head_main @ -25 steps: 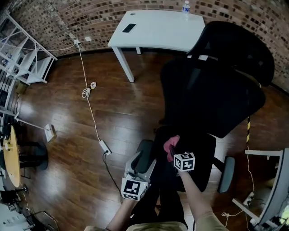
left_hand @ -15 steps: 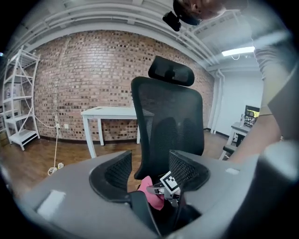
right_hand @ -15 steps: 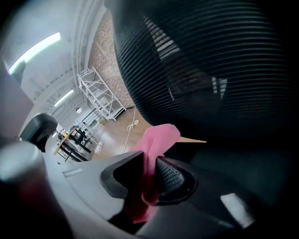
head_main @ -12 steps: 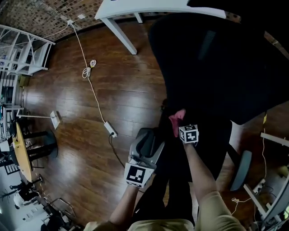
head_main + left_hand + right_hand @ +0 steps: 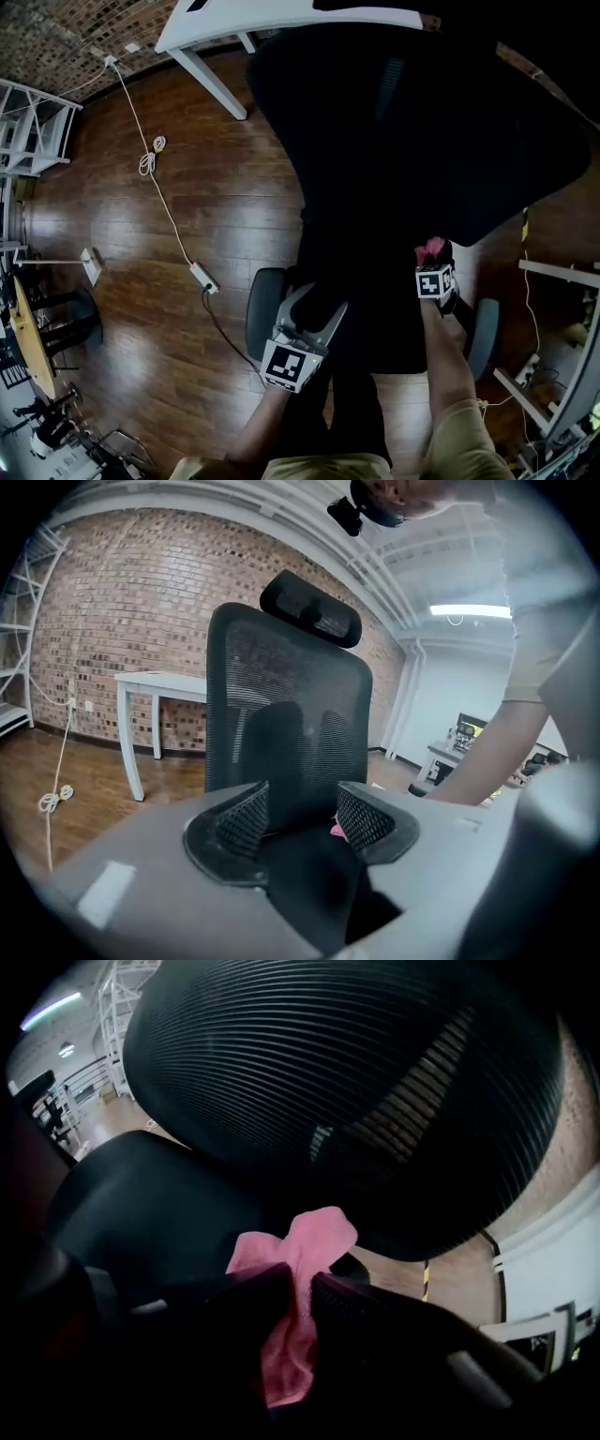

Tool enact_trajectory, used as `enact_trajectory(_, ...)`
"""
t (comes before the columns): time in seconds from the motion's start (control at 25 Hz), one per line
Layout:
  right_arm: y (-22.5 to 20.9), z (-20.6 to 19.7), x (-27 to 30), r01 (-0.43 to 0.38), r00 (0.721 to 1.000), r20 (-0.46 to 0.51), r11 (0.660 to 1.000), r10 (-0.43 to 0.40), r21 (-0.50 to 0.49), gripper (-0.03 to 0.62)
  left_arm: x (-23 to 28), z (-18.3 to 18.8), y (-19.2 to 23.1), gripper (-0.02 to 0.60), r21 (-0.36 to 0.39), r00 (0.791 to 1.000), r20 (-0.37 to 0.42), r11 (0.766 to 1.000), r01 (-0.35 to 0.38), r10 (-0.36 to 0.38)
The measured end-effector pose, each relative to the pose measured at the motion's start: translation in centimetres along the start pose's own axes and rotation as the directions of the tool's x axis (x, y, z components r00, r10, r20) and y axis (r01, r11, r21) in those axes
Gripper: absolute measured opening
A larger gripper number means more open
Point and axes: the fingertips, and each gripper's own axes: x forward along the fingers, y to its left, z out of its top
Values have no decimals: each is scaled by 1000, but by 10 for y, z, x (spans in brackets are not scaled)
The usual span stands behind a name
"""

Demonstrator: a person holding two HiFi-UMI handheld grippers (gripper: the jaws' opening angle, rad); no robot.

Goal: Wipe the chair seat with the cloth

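Cloth (image 5: 430,248), pink, sits at the right rear of the chair seat (image 5: 375,328) in the head view, in the right gripper (image 5: 432,259). The left gripper (image 5: 312,309) hovers over the seat's left side. Left gripper view: jaws spread, empty, facing the backrest (image 5: 281,714). Right gripper view: jaws clenched on the cloth.

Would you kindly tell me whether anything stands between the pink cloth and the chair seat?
Nothing visible does. The right tool grips the pink cloth right over the chair seat, near the backrest; whether cloth and seat touch is unclear.
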Motion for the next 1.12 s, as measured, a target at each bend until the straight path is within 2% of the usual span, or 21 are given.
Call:
enact_trajectory(0.04,22,8,-3,-55,998,15,998,54,29,81,-3,-1,2,216,-4,1000,1,1000,-7,7)
enact_trajectory(0.08,56,20,-7,-155,987,55,985,151,74,81,-7,-1,5,216,-8,1000,3,1000,-15,15)
enact_trajectory(0.12,100,36,-13,-279,957,109,955,268,105,83,-12,0,9,215,-8,1000,3,1000,-22,22)
enact_trajectory(0.2,192,73,-33,-495,857,210,865,471,81,83,-21,4,16,212,2,1000,4,1000,-31,31)
enact_trajectory(0.32,309,126,-69,-684,691,317,729,650,-4,83,-34,15,28,207,7,999,11,999,-42,42)
enact_trajectory(0.36,338,136,-77,-718,654,330,696,681,-15,83,-41,16,33,206,6,999,7,999,-50,50)
enact_trajectory(0.4,360,141,-81,-735,635,334,678,697,-17,83,-47,16,38,206,5,998,0,998,-60,60)
enact_trajectory(0.44,371,141,-81,-735,636,332,677,697,-14,83,-52,16,42,206,2,998,-5,998,-69,69)
enact_trajectory(0.52,360,130,-70,-695,677,321,718,663,-17,78,-53,14,47,204,-6,997,-10,997,-76,76)
enact_trajectory(0.56,341,122,-61,-657,713,304,754,632,-26,78,-50,12,48,204,-9,997,-9,997,-76,76)
enact_trajectory(0.64,279,92,-40,-546,811,239,837,534,-20,77,-45,9,48,204,-19,997,3,997,-73,73)
enact_trajectory(0.72,194,43,-17,-393,913,140,919,384,41,77,-40,7,43,204,-40,998,15,997,-62,63)
enact_trajectory(0.76,148,19,-12,-305,950,93,950,298,70,77,-37,7,39,206,-48,999,18,998,-50,51)
enact_trajectory(0.8,104,-1,-11,-219,975,55,972,215,87,77,-34,6,33,206,-52,999,21,998,-34,35)
enact_trajectory(0.84,65,-16,-14,-142,990,24,985,140,96,77,-30,5,27,206,-53,1000,23,998,-15,16)
enact_trajectory(0.92,7,-36,-24,-34,999,-23,994,36,106,77,-23,4,16,206,-53,1000,25,998,18,-17)
enact_trajectory(1.0,-17,-47,-28,-4,999,-48,993,10,118,77,-19,3,8,206,-54,999,28,998,38,-37)
enact_trajectory(1.12,-8,-46,-28,-25,999,-41,985,32,173,77,-18,2,2,206,-55,999,31,997,47,-45)
